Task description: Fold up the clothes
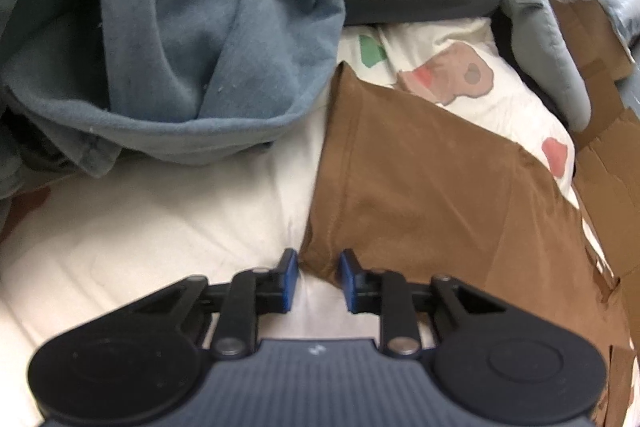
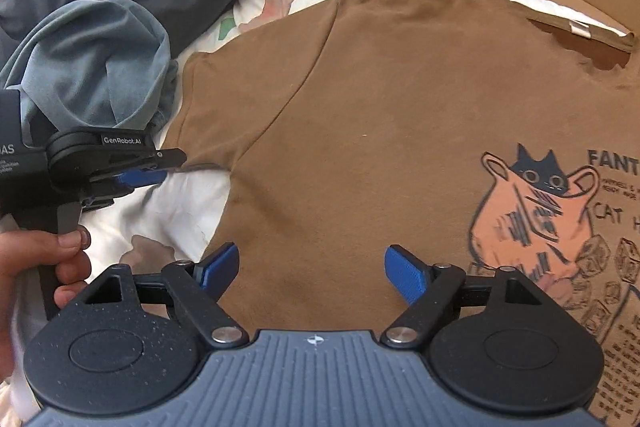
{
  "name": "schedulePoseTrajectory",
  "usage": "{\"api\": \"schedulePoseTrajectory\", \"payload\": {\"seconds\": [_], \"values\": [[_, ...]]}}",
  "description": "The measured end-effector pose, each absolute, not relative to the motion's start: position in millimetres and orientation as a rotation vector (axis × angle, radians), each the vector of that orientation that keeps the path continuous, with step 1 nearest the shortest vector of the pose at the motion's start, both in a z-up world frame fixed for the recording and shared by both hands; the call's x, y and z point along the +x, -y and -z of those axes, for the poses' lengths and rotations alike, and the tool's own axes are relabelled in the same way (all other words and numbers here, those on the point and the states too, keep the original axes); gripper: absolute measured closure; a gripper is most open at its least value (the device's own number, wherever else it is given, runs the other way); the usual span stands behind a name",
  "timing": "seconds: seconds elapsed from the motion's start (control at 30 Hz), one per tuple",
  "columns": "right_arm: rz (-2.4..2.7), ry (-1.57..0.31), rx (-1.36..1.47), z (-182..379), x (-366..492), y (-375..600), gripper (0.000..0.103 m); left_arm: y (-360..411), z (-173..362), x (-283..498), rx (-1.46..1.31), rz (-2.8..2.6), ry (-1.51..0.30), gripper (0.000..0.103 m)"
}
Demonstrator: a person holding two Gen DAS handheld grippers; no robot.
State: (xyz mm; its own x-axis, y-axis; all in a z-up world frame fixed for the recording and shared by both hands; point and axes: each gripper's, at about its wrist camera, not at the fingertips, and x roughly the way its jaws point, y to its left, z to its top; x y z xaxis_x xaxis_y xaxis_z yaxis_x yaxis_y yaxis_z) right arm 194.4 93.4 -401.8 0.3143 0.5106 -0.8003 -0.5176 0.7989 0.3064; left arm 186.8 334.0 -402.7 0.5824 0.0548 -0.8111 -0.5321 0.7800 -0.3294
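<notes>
- The blue-grey garment (image 1: 168, 39) lies crumpled in a heap to the left of the brown T-shirt (image 2: 360, 115), its edge just beside the shirt's sleeve; a sleeve swung inward could snag that heap and drag it along.
- The left claw (image 1: 317, 277) is narrowly parted at the underarm seam of the brown T-shirt, with cloth reaching between its pads. It does not look clamped, so a shallow bite there would probably slip off in a lift.
- The brown T-shirt lies spread, print side up, on the white bedding (image 1: 160, 227). The sheet below is loose, and a deep pinch might catch both layers.
- The right claw (image 2: 312, 273) hangs wide open over the shirt's body and holds nothing; closing there on flat cloth would likely bunch a ridge rather than catch an edge.
</notes>
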Motion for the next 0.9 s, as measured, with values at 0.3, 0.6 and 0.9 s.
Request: {"api": "schedulePoseTrajectory", "payload": {"seconds": [0.3, 0.6, 0.9], "values": [[-0.701, -1.019, -0.021, 395, 205, -115, 0.045, -337, 404, 185, -0.662, -0.390, -0.874, 0.090], [-0.753, -1.018, -0.068, 396, 216, -142, 0.076, -336, 384, 182, -0.650, -0.341, -0.797, 0.095], [-0.739, -1.047, -0.056, 406, 226, -157, 0.091, -332, 358, 190, -0.615, -0.284, -0.735, 0.095]]}}
